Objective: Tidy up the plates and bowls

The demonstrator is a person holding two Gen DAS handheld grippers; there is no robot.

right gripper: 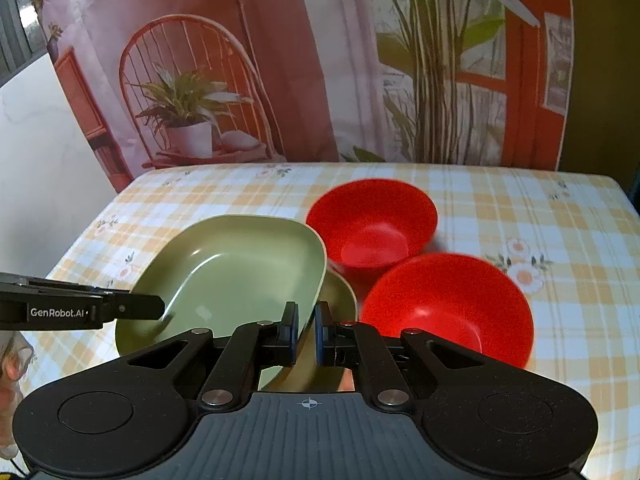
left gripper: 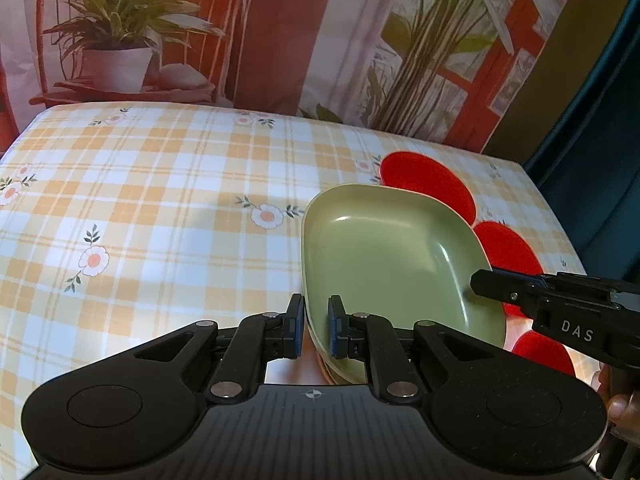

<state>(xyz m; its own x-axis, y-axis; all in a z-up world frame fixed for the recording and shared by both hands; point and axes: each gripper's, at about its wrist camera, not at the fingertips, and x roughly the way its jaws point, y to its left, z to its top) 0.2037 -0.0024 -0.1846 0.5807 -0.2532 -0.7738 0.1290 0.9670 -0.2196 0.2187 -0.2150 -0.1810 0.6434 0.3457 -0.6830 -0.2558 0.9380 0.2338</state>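
both wrist views look down closely, sharing the green plate [left gripper: 384, 256].

A checked tablecloth [left gripper: 160, 184] with small flowers printed on it covers the table. Behind it hangs a backdrop [right gripper: 320, 80] picturing a chair [right gripper: 188, 92], a potted plant [left gripper: 120, 36] and tall green stalks [right gripper: 432, 72].

free: left tablecloth [left gripper: 160, 208] | blocked: right side, red bowls [right gripper: 448, 304], green plate [right gripper: 236, 272]
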